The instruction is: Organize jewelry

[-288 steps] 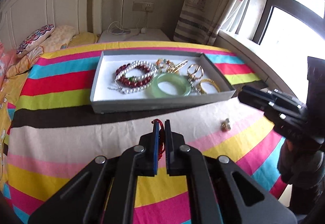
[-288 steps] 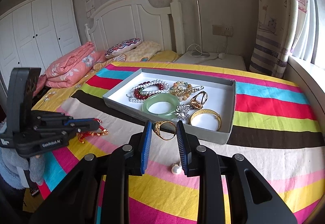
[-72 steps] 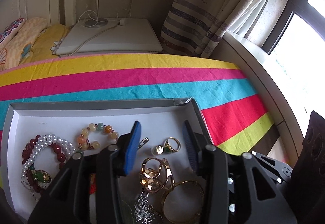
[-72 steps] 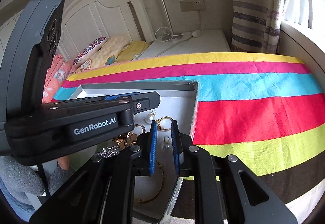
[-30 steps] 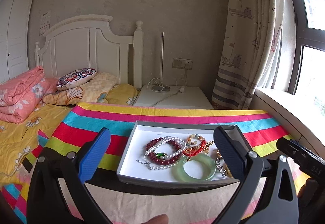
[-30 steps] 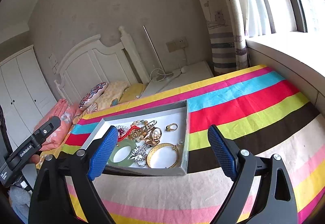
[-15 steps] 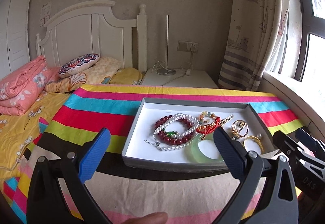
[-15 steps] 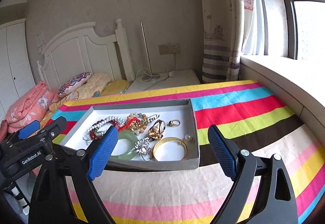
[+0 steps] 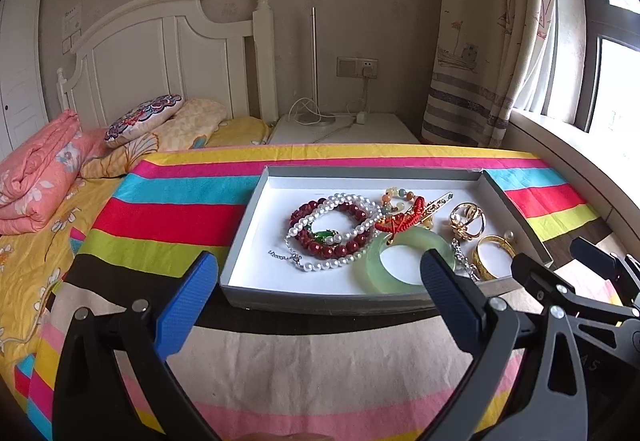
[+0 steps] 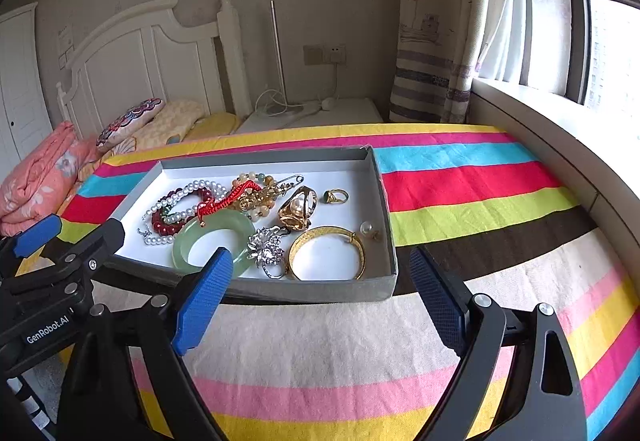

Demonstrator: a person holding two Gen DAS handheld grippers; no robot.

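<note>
We find the jewelry gathered in the grey tray (image 10: 390, 237), which sits on the striped cloth (image 10: 472, 197). Inside it, the pale green jade bangle (image 10: 240, 227) lies toward the tray's near wall, with a red knotted cord (image 10: 224, 201) draped across its far edge; a pearl strand (image 9: 340, 201) is looped with a dark red bead bracelet (image 9: 344, 251) toward the tray's left side, and a silver brooch (image 10: 266, 243) lies between the jade bangle and the gold bangle (image 10: 328, 235). A gold pearl ring (image 10: 298, 209) and a small gold ring (image 10: 336, 196) sit farther back, near the tray's right wall, with a pearl earring (image 10: 366, 228) close against that wall. We see no loose pieces on the cloth around the tray, so we judge the gathering essentially done; what could remain is untangling and spacing the pieces, which overlap in a heap. Our left gripper (image 9: 318, 299) hovers in front of the tray's near wall, jaws spread wide, holding and touching nothing. Our right gripper (image 10: 322, 291) is likewise spread wide and empty, poised before the tray's near right corner.
</note>
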